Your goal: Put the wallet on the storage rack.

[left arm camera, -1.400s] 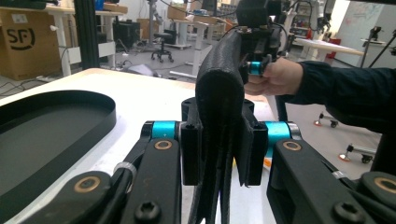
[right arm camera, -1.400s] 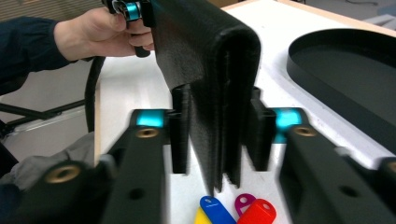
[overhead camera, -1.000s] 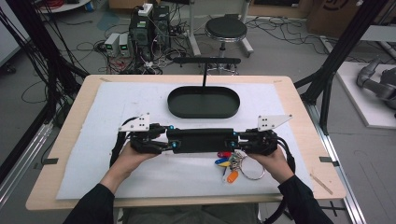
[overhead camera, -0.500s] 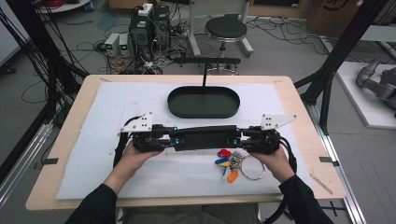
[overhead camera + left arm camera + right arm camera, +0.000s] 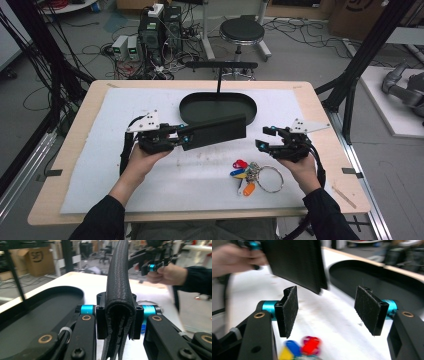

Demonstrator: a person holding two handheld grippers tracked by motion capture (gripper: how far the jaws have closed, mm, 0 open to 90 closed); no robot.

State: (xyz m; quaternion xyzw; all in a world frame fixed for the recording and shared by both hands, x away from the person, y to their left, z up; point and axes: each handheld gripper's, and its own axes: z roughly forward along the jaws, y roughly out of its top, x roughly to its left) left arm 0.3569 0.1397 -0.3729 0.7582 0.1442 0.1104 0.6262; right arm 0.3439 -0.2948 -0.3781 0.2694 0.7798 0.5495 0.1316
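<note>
A long black textured wallet hangs above the white mat, and my left gripper is shut on its left end. Its jaws closed tighter on it a moment ago. In the left gripper view the wallet stands on edge between the pads and runs away from the camera. My right gripper is open a short way off the wallet's free right end. Its jaws have just been opening and nothing is between them. In the right gripper view the pads stand wide apart, with the wallet up and to the left.
A black oval tray lies behind the wallet at the middle back of the mat. A bunch of coloured keys on a metal ring rests near the front, close to my right hand. The wooden table edge runs along the right.
My right gripper has let go of the wallet's right end and drawn away to the right. The left gripper now holds the wallet alone, its free end tilted up.
</note>
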